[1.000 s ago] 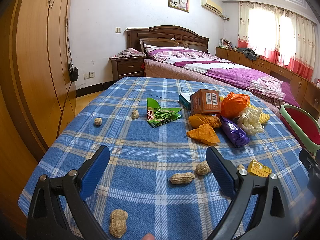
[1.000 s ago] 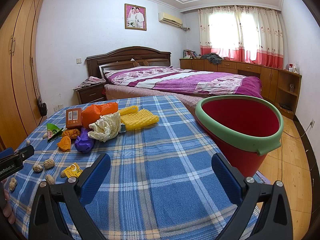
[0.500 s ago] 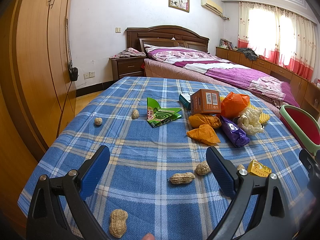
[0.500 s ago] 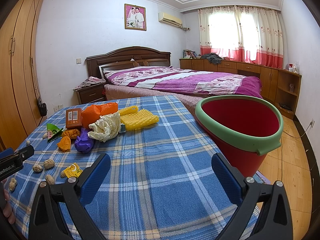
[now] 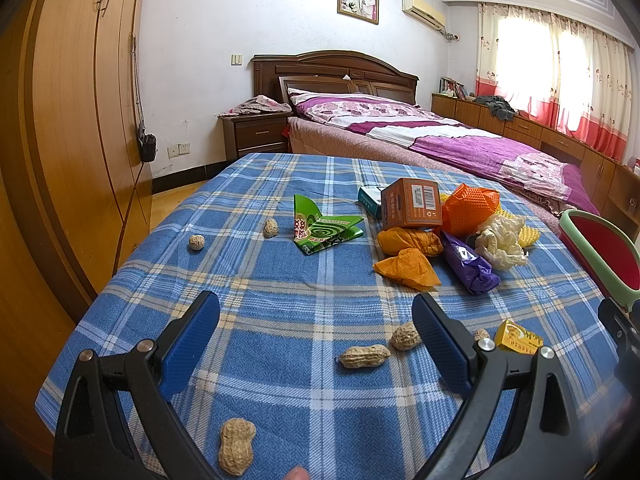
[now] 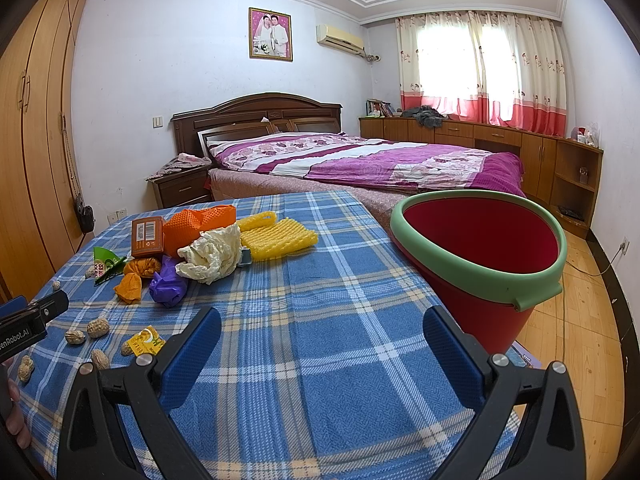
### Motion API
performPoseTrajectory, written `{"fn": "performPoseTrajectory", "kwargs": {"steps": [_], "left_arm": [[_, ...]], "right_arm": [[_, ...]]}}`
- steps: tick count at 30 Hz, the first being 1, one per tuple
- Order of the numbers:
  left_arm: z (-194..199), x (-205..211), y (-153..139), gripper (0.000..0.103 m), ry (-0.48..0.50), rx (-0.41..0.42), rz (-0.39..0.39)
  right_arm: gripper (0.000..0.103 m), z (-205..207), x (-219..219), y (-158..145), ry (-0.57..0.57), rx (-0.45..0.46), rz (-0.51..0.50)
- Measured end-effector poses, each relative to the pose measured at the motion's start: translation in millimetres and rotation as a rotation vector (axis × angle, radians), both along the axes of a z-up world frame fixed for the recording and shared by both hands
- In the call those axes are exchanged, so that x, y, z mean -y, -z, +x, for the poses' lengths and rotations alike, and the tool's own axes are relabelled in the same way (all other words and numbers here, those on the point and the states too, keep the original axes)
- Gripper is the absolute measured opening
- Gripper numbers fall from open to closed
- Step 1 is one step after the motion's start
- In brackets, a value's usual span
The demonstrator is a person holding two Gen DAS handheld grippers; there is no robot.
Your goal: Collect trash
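On the left wrist view we see no change from a second ago: our left gripper (image 5: pixel 316 336) hangs over the plaid surface (image 5: pixel 280 288) at the same spot, jaws wide and holding nothing. Between the jaws lie two peanuts (image 5: pixel 365 356), one long and one round, just beside the right jaw. Another peanut (image 5: pixel 237 445) lies near the bottom edge. Farther off sit a green wrapper (image 5: pixel 324 229) printed with a spiral, a brown box (image 5: pixel 411 203) bearing a barcode, an orange net (image 5: pixel 472 209), orange paper (image 5: pixel 408 268), a purple wrapper (image 5: pixel 470 268) and a white bag (image 5: pixel 502 238). A yellow packet (image 5: pixel 517 338) lies at right; its print is too small to read.

On the right wrist view nothing has shifted either. Our right gripper (image 6: pixel 322 340) hovers over bare cloth, jaws wide and empty. A red bucket (image 6: pixel 480 256) with a green rim stands off the surface's right edge. The trash pile lies at far left, with yellow foam (image 6: pixel 280 236) beside the white bag. At the left border the other gripper's body reads "enRobot.AI", its start cut off.
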State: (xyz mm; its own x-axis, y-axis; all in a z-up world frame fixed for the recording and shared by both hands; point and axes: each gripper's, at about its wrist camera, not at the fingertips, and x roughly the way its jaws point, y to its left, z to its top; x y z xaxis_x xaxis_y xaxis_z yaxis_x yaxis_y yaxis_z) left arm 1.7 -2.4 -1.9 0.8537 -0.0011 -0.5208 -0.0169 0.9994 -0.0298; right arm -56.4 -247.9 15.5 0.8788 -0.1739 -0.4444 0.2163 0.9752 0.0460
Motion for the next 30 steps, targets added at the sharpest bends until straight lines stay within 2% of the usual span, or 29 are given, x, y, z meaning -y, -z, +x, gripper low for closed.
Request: {"fn": "performPoseTrajectory", "kwargs": {"steps": [15, 20, 30], "left_arm": [[-1, 3, 0, 0.096, 0.013, 0.0, 0.007], [4, 3, -2, 0.096, 0.037, -0.02, 0.018], [45, -8, -15, 0.096, 0.06, -0.129, -0.046]], "right_arm": [[0.103, 1, 1, 0, 0.002, -0.004, 0.003], [0.103, 7, 4, 0, -0.014, -0.056, 0.037], [0.103, 30, 20, -18, -0.023, -0.094, 0.128]]}}
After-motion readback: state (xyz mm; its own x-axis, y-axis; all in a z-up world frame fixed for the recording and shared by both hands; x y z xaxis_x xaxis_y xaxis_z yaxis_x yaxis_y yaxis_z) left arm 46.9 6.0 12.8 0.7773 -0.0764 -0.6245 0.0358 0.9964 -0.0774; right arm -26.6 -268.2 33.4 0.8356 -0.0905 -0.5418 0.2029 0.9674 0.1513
